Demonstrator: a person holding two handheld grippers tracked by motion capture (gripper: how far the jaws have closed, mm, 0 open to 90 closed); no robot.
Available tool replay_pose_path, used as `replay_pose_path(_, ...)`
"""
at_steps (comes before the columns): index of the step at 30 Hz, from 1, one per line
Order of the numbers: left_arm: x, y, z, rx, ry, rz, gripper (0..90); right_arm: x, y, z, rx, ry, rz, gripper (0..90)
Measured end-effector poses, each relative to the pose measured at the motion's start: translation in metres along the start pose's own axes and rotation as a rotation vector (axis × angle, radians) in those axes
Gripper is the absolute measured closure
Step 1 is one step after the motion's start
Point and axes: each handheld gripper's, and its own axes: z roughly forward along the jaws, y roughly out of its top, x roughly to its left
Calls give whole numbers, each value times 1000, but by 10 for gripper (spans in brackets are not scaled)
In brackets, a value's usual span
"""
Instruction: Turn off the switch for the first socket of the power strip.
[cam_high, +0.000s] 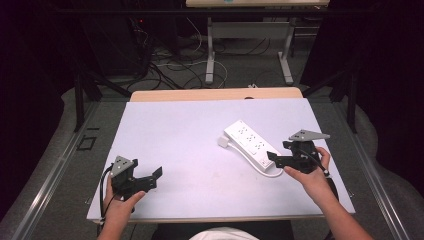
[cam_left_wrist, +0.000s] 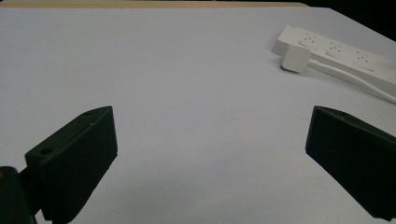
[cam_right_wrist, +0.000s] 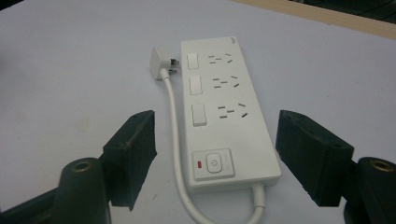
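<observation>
A white power strip (cam_high: 250, 142) lies flat on the white tabletop (cam_high: 180, 135), right of centre. It has three sockets, three switches and a power button (cam_right_wrist: 213, 164). Its white cable (cam_right_wrist: 176, 126) loops from the near end back to the plug (cam_right_wrist: 159, 63), which lies beside the strip's far end. My right gripper (cam_right_wrist: 217, 140) is open, and its jaws stand on either side of the strip's near end without touching it. At the front left, my left gripper (cam_high: 154, 178) is open over bare table with nothing between its jaws. The strip (cam_left_wrist: 345, 58) and plug (cam_left_wrist: 295, 58) show far off in the left gripper view.
A wooden strip (cam_high: 215, 94) borders the table's far edge. Beyond it are the metal legs of another table (cam_high: 210, 55) and loose cables on the floor. Dark frame posts (cam_high: 79, 100) stand at both sides.
</observation>
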Motion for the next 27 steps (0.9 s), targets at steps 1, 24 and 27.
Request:
replay_pose_path(1, 0, 0, 0, 0, 0, 0, 26, -1, -1, -2, -3, -3, 2, 259)
replay_pose_path(24, 1, 0, -1, -7, 4, -3, 26, -18, -34, -16, -58, -124, 73, 146)
replay_pose_path(27, 1, 0, -1, -7, 5, -3, 26, -20, -39, -16, -51, -125, 87, 144)
